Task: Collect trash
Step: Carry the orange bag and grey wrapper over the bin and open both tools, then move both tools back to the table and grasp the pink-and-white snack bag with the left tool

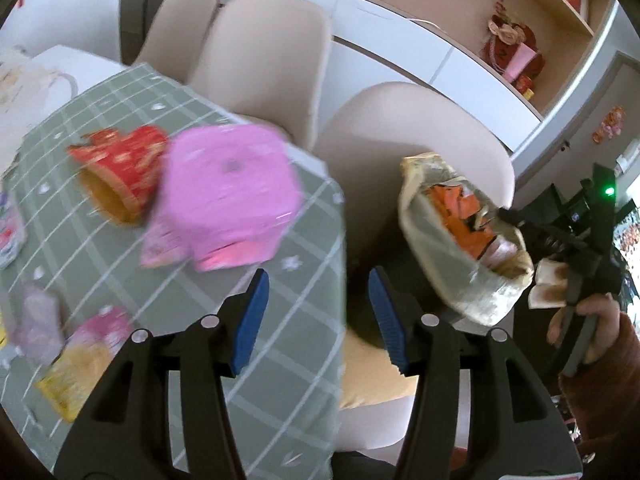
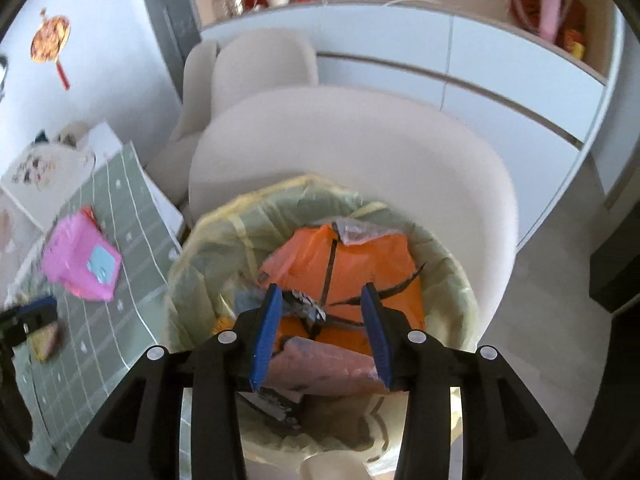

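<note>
My left gripper (image 1: 318, 280) stands open with nothing between its fingers, over the near corner of the green checked table (image 1: 280, 340). On the cloth lie a pink hexagonal box (image 1: 228, 200), a red paper cup (image 1: 124, 164) on its side and small wrappers (image 1: 72, 376) at the lower left. My right gripper (image 2: 322, 294) is open above the lined trash bin (image 2: 240, 216), also visible in the left wrist view as the bin (image 1: 452, 280). A pinkish wrapper (image 2: 328, 364) hangs loose between the fingers. Inside the bin lies an orange bag (image 2: 372, 256).
Beige chairs (image 2: 360, 148) stand behind the bin and the table. A white cabinet with a shelf of ornaments (image 2: 440, 52) runs along the back wall. A hand in a dark red sleeve (image 1: 600, 344) holds the right gripper. Papers (image 1: 24, 80) lie at the table's far left.
</note>
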`<state>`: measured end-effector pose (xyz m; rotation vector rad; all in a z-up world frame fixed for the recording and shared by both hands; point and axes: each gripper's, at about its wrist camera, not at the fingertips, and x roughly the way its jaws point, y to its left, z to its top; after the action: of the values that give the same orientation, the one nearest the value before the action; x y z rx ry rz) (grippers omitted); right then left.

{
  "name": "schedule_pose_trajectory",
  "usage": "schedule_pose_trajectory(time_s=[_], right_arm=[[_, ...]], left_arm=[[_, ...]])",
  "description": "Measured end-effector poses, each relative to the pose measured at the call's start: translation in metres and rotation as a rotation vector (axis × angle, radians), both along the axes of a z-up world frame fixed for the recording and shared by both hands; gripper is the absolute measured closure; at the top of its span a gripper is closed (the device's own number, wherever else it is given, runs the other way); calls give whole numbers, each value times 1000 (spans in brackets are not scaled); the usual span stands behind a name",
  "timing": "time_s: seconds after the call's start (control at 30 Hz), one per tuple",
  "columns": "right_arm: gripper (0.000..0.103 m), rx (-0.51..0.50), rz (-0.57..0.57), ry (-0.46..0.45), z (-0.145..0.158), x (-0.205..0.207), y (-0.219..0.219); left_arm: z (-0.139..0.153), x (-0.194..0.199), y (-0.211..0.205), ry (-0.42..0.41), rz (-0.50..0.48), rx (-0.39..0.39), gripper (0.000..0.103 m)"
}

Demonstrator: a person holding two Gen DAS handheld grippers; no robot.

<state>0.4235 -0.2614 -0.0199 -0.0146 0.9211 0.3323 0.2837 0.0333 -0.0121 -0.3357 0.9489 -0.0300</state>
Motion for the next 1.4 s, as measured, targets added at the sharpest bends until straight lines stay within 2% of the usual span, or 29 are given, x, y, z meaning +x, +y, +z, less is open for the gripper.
schedule_pose_trajectory(time_s=[0.07,0.17,0.23,0.37,0.5,0.63,0.7,0.8,0.87,0.93,1.03,1.27,1.33,1.4], right_arm=[[53,46,-24,-38,12,-6,-7],[53,91,9,-66,27,-16,5],[53,82,45,-68,32,-24,20],[53,63,114,-77,36,-47,64],[53,58,186,-73,35,-68,110],[53,71,252,-75,32,-91,153],[53,42,270,-99,30,-105,180],[53,-9,280,-119,22,-122,212],[53,-26,288,-111,13,-131,229],[53,-51,305,-82,2,-137,249],[53,-87,330,-65,-6,-146,268],[53,-147,300,-23,-18,-154,282],[53,-149,287,-21,-19,-156,281],[53,-154,268,-14,-22,-158,280]], left_arm=[[1,-16,15,-7,25,9,53],[3,-39,40,-32,65,7,53],[2,-52,54,-34,87,21,53],[0,-80,88,-45,146,57,53],[12,-104,132,-88,192,67,53],[34,-123,195,-185,196,99,53],[38,-127,235,-220,236,119,52],[27,-121,288,-183,258,99,48],[7,-109,324,-116,260,67,48],[-18,-95,353,-40,251,2,48],[-41,-78,377,-4,245,-54,48],[-72,-30,389,63,142,39,48],[-72,-18,383,59,99,71,49],[-72,-8,377,61,73,106,63]])
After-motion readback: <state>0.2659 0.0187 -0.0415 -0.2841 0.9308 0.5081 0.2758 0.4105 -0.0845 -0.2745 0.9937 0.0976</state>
